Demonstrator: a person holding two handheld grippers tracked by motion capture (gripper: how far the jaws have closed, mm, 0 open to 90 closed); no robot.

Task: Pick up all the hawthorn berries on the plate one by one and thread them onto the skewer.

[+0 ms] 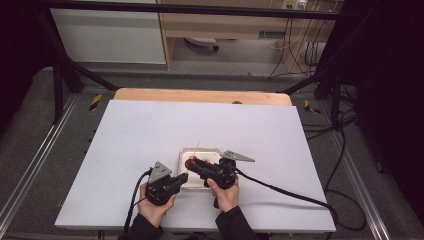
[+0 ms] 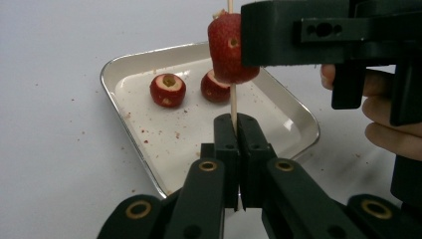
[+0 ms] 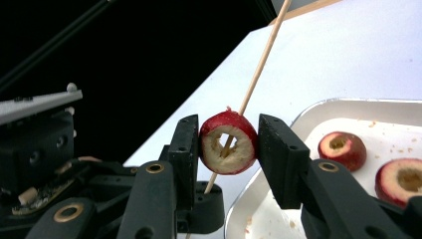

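A thin wooden skewer (image 2: 233, 107) stands upright, with my left gripper (image 2: 238, 119) shut on its lower end. A red cored fruit (image 3: 228, 149) is threaded on the skewer (image 3: 259, 64), and my right gripper (image 3: 228, 124) is shut on that fruit from both sides. In the left gripper view the fruit (image 2: 224, 47) sits high on the stick, above my jaws. Two more red cored fruits (image 2: 168, 89) (image 2: 215, 87) lie in a small white tray (image 2: 107, 74). In the high view both grippers (image 1: 184, 176) (image 1: 191, 163) meet over the tray's (image 1: 212, 151) near left corner.
The tray sits on a white table (image 1: 140, 135) near its front middle, with red crumbs scattered in and around it. A wooden board edge (image 1: 200, 95) runs along the table's far side. Black frame bars and cables surround the table.
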